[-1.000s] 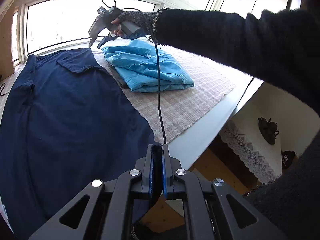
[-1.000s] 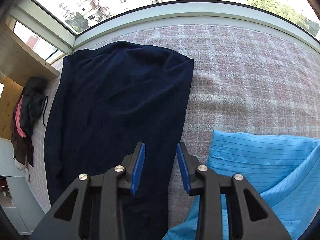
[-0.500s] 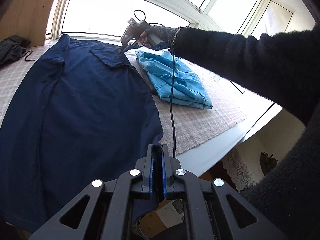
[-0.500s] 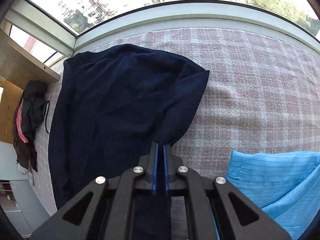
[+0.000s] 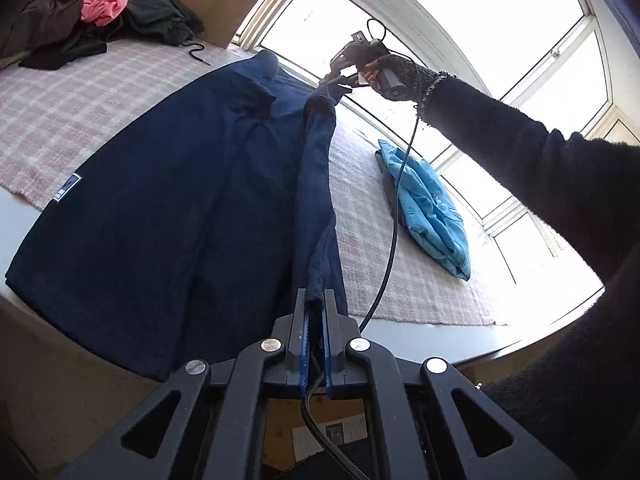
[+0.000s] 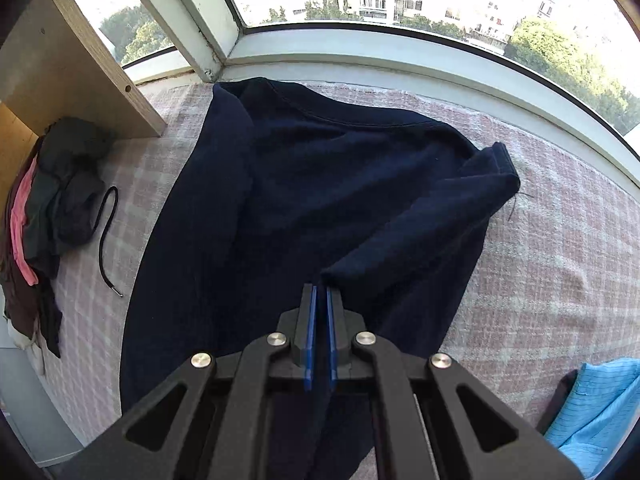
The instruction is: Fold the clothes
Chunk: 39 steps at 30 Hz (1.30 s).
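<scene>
A navy blue shirt (image 5: 168, 208) lies spread on the checked cloth. My left gripper (image 5: 315, 300) is shut on its right edge near the hem. In the left wrist view my right gripper (image 5: 340, 80) is shut on the same edge near the shoulder, held up by a gloved hand. That edge hangs lifted between the two grippers as a raised fold. From the right wrist, the right gripper (image 6: 320, 294) pinches the navy shirt (image 6: 320, 184), and the sleeve (image 6: 488, 172) is drawn over the body.
A folded light blue shirt (image 5: 428, 208) lies to the right, seen also as the blue shirt (image 6: 592, 408). A pile of dark and pink clothes (image 5: 100, 16) with a black cord (image 6: 106, 236) sits at the far left. The checked cloth (image 6: 560, 260) ends at the window sill (image 6: 400, 56).
The right gripper shut on the shirt's edge near the shoulder and lifted it leftwards over the body. The left gripper swung left and rolled, carrying the hem edge.
</scene>
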Available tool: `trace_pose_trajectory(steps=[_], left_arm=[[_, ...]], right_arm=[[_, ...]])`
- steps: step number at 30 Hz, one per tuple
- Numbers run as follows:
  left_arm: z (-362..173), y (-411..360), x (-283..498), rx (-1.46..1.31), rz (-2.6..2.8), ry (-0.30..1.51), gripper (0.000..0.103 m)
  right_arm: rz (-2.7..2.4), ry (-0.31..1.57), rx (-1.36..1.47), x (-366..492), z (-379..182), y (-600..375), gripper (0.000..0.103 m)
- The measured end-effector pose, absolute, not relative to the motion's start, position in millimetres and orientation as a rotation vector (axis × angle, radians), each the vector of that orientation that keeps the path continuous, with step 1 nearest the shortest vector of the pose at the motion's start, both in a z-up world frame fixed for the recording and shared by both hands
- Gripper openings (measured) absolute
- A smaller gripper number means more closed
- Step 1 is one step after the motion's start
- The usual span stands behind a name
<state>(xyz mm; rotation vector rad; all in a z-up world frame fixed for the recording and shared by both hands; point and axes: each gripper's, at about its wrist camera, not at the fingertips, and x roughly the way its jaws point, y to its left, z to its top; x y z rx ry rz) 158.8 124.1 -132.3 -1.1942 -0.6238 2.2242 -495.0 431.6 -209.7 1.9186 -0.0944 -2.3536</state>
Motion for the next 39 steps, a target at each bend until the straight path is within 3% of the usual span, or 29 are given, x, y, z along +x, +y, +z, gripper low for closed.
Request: trace_pose_trajectory(steps=[8,15,21,29,39], left_arm=[[-167.0,98.7,157.6,-1.288,2.247,-0.765,0.004],[-165.5,96.8,155.3,-1.283,2.249,-0.763,0.004],[-165.0,95.0,150.0,-1.274,2.22,-0.767,0.004],[-156.7,99.5,146.5,-1.269,2.198,-0.705,0.004],[-162.9,100.0,146.4,-1.288,2.157,-0.717,0.003]], right_arm=[[-2.362,0.168,1.945,-506.0,-228.4,389.6,0.007],[-2.338,0.095,1.77,-451.0,-175.0,426.8,0.034],[-2.253,-0.015,1.937,-380.1,-201.5,486.8,0.035],[-2.062,-0.194,2.001,-326.5,-235.4,484.7,0.035],[-2.069,0.042,2.015,-302.9,-229.7,450.9,0.035]])
